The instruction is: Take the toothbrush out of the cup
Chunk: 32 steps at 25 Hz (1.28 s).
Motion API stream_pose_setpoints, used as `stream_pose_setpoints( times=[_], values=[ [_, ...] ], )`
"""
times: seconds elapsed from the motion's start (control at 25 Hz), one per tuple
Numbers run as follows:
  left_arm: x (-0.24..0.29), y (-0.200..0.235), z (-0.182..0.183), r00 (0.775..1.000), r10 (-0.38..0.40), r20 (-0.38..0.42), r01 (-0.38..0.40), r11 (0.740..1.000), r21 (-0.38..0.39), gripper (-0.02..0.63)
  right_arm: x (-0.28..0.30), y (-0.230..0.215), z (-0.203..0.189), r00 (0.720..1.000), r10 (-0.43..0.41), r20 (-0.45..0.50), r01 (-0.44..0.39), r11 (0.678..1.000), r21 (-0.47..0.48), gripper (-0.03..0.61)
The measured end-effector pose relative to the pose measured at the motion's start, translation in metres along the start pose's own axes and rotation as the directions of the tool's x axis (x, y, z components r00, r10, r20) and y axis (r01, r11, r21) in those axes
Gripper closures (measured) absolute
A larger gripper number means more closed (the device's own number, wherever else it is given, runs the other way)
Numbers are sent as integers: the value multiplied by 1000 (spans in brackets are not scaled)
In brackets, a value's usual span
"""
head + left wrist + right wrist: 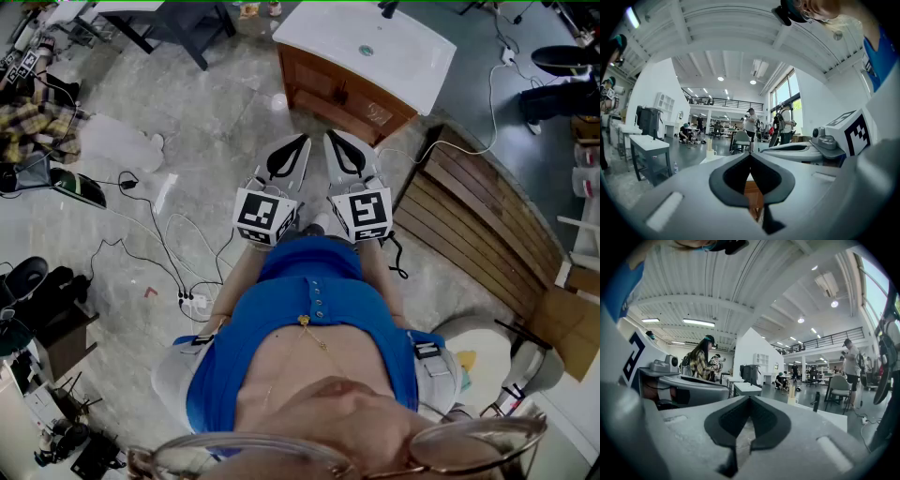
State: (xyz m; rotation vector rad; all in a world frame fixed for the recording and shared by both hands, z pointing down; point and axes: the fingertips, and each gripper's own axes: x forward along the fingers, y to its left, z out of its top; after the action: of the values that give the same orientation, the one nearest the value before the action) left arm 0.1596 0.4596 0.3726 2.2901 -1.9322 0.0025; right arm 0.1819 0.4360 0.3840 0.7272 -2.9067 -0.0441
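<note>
left gripper point(300, 142) and right gripper point(333, 141) are both clamped shut on nothing. one pale toothbrush point(708, 143) stands upright, long axis vertical, in one white cup point(711, 153) on the far white sink counter point(412, 56).

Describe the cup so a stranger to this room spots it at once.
Find the white washbasin top. In the right gripper view the cup stands at that top's left end, left of the black tap. Unlike the tap, it is small and pale, with a tall stick upright in it.
</note>
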Motion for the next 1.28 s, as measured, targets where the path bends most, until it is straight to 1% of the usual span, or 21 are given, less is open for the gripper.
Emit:
stream_pose_setpoints(
  times=[0.16, 0.32, 0.56, 0.8, 1.04, 1.28],
  values=[
    [4, -2, 1, 1000, 14, 10, -14, 1000, 0, 612, -4, -5, -1, 1000, 12, 7, -13, 1000, 27, 577],
    [10, -5, -2, 1000, 19, 12, -19, 1000, -9, 612, -5, -10, -5, 1000, 21, 19, -21, 999, 32, 577],
    [28, 1, -2, 1000, -6, 4, 6, 1000, -13, 612, 7, -23, -7, 1000, 16, 20, -17, 999, 41, 577],
    [63, 32, 0, 1000, -30, 2, 30, 999, -20, 612, 42, -45, -6, 1000, -11, 20, 10, 999, 47, 577],
    [112, 74, 10, 997, -80, 1, 80, 997, -18, 612, 99, -73, 2, 999, -38, 27, 36, 998, 43, 577],
    [149, 116, 18, 994, -114, -3, 114, 993, -16, 612, 154, -88, 4, 999, -49, 11, 49, 998, 48, 577]
  ],
)
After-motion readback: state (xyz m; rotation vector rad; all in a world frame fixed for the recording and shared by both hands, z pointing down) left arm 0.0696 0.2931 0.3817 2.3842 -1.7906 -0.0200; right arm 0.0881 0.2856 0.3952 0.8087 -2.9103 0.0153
